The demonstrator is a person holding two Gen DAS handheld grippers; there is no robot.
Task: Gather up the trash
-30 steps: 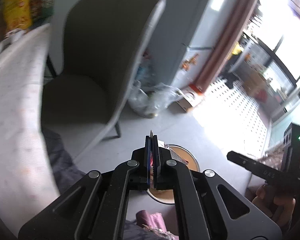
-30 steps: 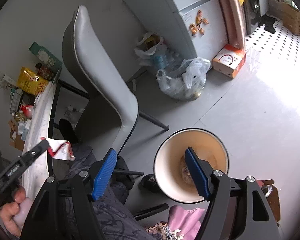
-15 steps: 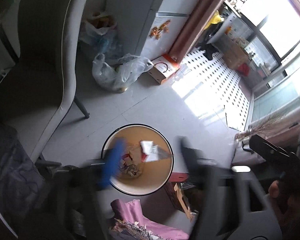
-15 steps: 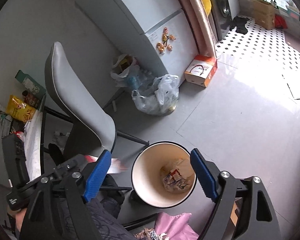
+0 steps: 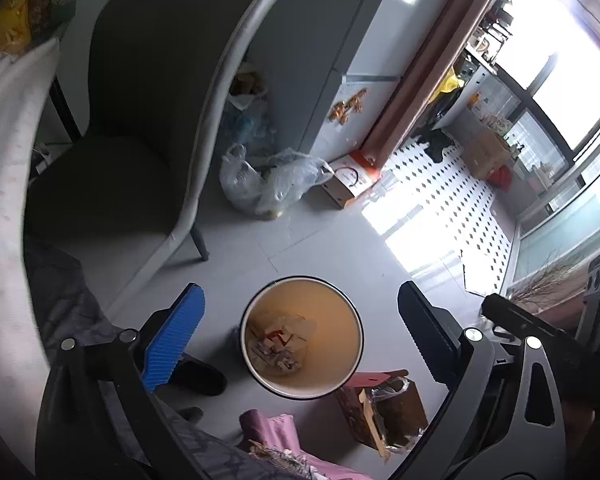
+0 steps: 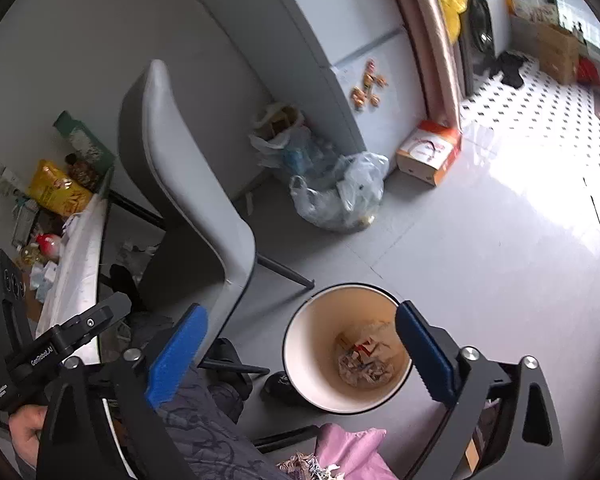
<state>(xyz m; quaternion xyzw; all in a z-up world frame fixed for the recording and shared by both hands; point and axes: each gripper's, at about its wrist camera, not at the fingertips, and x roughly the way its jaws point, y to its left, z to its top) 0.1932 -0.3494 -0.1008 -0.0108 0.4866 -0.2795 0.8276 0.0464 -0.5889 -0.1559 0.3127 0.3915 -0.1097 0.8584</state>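
A round bin with a cream inside stands on the grey floor, with paper and wrapper trash at its bottom. My left gripper hangs high above it. Its jaws are opening wide and nothing is between them. In the right wrist view the same bin and its trash show between the fingers of my right gripper. That gripper's jaws are also opening, with nothing in them. Each gripper also shows at the edge of the other's view, held by a hand.
A grey chair stands left of the bin beside a white-covered table with packets. Filled plastic bags and a cardboard box lie by the fridge. A brown box, pink cloth and a dark slipper lie near the bin.
My left gripper was shut on a wrapper, then swung over the bin and opened. The wrapper dropped into the bin. My right gripper's jaws spread wider and it rose a little.
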